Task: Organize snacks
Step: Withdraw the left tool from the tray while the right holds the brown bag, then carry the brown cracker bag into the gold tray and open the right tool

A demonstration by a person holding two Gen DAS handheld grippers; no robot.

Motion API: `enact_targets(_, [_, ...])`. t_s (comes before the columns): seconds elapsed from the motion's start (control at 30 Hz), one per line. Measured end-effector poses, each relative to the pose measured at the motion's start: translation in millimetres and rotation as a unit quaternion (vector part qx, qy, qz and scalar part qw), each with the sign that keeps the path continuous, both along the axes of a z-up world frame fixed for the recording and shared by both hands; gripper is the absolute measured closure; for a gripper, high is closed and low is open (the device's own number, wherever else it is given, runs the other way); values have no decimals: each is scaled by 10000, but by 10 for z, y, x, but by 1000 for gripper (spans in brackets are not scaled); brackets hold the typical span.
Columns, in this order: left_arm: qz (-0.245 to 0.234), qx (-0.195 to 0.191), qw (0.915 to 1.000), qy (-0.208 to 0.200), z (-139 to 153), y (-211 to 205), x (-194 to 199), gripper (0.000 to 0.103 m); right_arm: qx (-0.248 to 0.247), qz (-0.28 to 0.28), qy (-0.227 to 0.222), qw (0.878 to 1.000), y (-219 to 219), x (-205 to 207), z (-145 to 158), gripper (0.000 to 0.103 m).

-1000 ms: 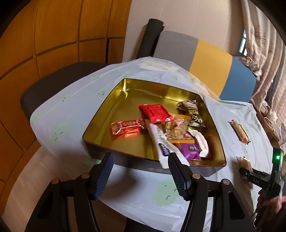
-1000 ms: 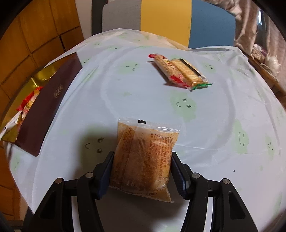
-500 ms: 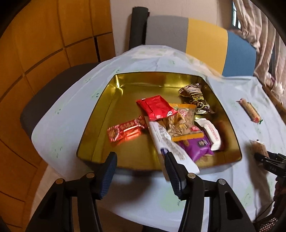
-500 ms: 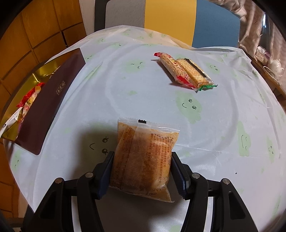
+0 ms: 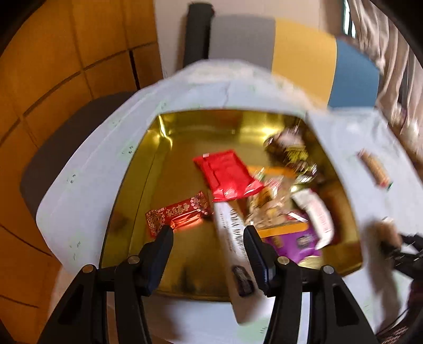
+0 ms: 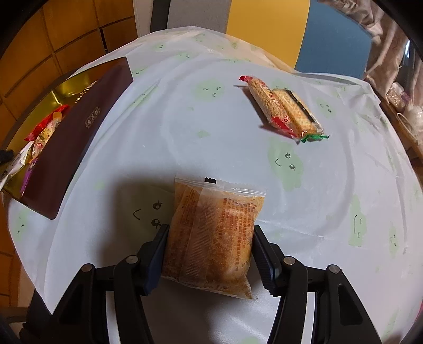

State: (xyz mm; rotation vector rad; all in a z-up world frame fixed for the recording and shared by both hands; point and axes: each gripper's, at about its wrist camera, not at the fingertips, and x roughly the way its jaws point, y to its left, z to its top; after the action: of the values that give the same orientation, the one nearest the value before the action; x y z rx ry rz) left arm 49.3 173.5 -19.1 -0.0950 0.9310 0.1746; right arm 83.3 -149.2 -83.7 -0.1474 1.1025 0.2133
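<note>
A gold tin (image 5: 185, 137) on the table holds several snacks: a red packet (image 5: 227, 177), a red bar (image 5: 177, 215), a white packet (image 5: 232, 238), a purple one (image 5: 296, 243). My left gripper (image 5: 208, 235) is open and empty above the tin's near edge. My right gripper (image 6: 210, 238) is shut on an orange-brown snack bag (image 6: 214, 235), held just above the tablecloth. The tin shows at the left of the right wrist view (image 6: 71, 87). Two wrapped cracker bars (image 6: 285, 111) lie on the cloth beyond.
The tin's dark maroon side (image 6: 76, 132) faces my right gripper. A grey, yellow and blue chair back (image 6: 264, 23) stands behind the table. Wooden wall panels (image 5: 53, 53) are at left. The right gripper shows blurred at the right edge of the left wrist view (image 5: 396, 251).
My left gripper has moved forward over the tin's near edge; its view is blurred. My right gripper has lifted the bag slightly and drifted back.
</note>
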Motion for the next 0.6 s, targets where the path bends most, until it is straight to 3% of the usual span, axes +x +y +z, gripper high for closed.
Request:
enact_targets(0.17, [348, -297, 9978, -469, 123, 47, -304, 47, 96, -69, -273, 9996, 52, -22, 165, 43])
enact_targets(0.27, [488, -468, 9962, -547, 136, 51, -416, 47, 290, 72, -484, 9984, 151, -28, 365, 43])
enact_targets(0.43, [554, -540, 9952, -602, 140, 71, -497, 47, 548, 745, -900, 9916, 607, -71, 734, 43])
enact_targets(0.6, [625, -597, 9940, -667, 162, 112, -580, 47, 535, 1475, -1055, 9820, 1171, -74, 878, 43])
